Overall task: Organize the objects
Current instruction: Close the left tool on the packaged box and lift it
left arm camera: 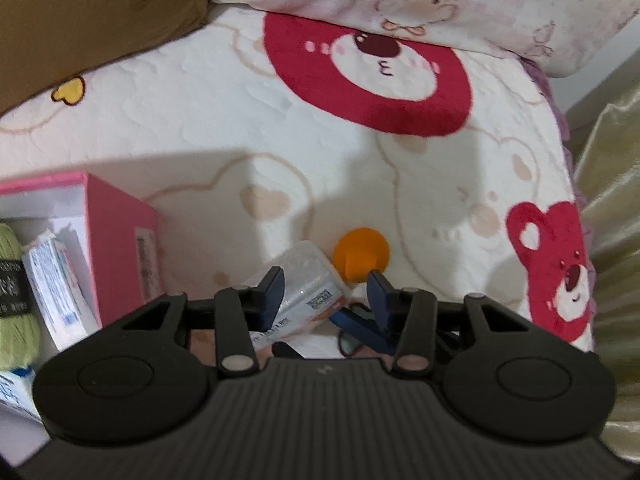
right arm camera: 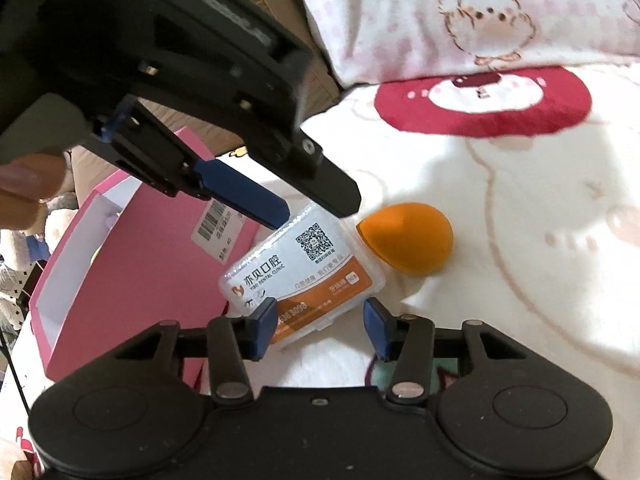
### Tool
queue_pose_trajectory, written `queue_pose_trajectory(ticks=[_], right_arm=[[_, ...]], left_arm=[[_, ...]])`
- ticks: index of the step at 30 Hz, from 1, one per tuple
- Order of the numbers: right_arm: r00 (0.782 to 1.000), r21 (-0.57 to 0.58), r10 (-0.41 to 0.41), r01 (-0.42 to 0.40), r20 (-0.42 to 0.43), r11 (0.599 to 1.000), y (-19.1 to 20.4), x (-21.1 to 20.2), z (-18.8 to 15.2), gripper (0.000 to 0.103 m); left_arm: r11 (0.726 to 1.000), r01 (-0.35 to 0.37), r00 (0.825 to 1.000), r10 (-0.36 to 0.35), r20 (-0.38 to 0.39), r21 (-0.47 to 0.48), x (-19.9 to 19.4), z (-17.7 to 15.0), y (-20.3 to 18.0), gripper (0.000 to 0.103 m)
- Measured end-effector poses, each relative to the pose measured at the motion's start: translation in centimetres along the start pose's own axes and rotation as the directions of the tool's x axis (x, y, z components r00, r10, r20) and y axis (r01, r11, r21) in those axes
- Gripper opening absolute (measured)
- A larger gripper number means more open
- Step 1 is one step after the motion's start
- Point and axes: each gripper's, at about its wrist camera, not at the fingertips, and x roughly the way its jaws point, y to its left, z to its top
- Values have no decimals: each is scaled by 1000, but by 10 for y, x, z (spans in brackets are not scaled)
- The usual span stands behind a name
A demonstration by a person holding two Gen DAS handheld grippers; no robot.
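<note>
A clear plastic dental case (right arm camera: 304,272) with a white and orange label lies on the bed blanket, also in the left wrist view (left arm camera: 300,292). An orange makeup sponge (right arm camera: 408,240) lies just right of it, also in the left wrist view (left arm camera: 362,254). My left gripper (left arm camera: 326,296) is open, its fingers straddling the case from above; it shows in the right wrist view (right arm camera: 316,212) too. My right gripper (right arm camera: 320,324) is open at the case's near end. A pink box (right arm camera: 132,264) stands open at the left.
The pink box (left arm camera: 116,240) holds green yarn (left arm camera: 12,292) and small white cartons (left arm camera: 52,280). A pink patterned pillow (left arm camera: 420,0) and a brown cushion (left arm camera: 88,12) lie at the back. The bed edge and a shiny curtain (left arm camera: 612,200) are to the right.
</note>
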Motion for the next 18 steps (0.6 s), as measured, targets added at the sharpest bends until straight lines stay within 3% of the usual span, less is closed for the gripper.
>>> queue_pose_trajectory(ticks=[2,3,6,7,10,15,18], right_arm=[[1000,19,15,-15,3,1000,-3,-2,-5,53],[1000,30,22,-22,6,999,-6,-1,-5,53],[996,42,74,-76,51,996,-5,-16,-5,53],[997,21,60,-61,45,998,-2,-18,-3,53],[999,-98,-20,24,45,995,8,-24,-5,53],[999,-60,-27,29,36,998,-2,-28,-13,54],[998,-40,-41,43,40,998,-8,-30,-18,57]], left_arm=[[1000,2,1000,-2,7,12,-1,-5,-4,44],[1000,12,1000,-12,4,11,-1,-8,-5,38],[994,94,994,-96,-53,-48,6,-18,-2,31],[996,89,995,-90,-43,-29,5,-21,-5,27],[996,85,996,-84,-26,21,4,-28,-13,27],[991,129,991,-128,-35,41,6,-35,-14,27],[983,125,992,-127,12,133,-6,-42,-24,27]])
